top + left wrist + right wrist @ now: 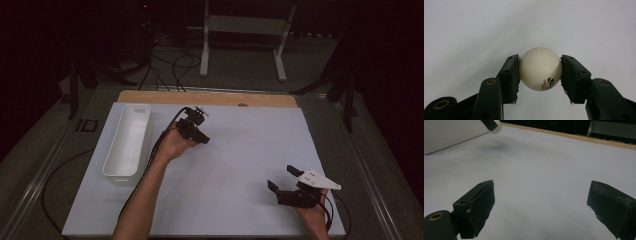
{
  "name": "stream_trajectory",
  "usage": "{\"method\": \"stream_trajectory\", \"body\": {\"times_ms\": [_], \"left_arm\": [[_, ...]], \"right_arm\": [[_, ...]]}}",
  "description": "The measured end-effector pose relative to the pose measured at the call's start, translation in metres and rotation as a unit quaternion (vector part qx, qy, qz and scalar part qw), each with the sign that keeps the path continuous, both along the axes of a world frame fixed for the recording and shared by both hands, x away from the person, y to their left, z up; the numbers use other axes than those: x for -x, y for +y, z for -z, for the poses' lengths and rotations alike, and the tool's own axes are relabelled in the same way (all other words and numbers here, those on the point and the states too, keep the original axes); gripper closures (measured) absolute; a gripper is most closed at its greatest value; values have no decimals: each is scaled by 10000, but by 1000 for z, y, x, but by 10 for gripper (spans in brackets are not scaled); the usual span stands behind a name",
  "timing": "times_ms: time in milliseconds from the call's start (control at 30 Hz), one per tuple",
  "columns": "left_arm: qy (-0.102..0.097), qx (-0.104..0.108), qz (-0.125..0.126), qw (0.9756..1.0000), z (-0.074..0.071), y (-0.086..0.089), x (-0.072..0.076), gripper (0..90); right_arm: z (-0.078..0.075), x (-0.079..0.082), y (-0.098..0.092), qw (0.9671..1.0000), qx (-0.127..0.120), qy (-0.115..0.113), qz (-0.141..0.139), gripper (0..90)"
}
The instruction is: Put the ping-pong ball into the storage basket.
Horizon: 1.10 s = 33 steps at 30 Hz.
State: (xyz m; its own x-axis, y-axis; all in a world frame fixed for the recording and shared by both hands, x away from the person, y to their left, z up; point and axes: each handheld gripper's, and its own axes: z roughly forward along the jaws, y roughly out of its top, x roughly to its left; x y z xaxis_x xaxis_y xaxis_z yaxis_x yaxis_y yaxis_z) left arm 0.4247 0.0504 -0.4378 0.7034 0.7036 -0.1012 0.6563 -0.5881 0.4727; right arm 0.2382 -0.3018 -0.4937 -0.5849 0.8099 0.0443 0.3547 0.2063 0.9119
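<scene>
Item one: left gripper, held over the white table just right of the white bin, jaws clenched on a cream table-tennis ball with red and black print, one pad touching each side. Item two: right gripper, near the table's front right corner, jaws spread wide with nothing between them. The ball appears lifted clear of the surface, though the dim high view leaves this uncertain.
</scene>
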Motion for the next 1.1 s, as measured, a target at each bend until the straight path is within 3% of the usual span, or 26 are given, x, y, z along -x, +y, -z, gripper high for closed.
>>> {"method": "stream_trajectory", "body": {"times_ms": [1100], "left_arm": [[-173,103,-179,9996,-24,27,4,511]], "right_arm": [[5,-3,4,9999,-101,-87,-58,74]]}}
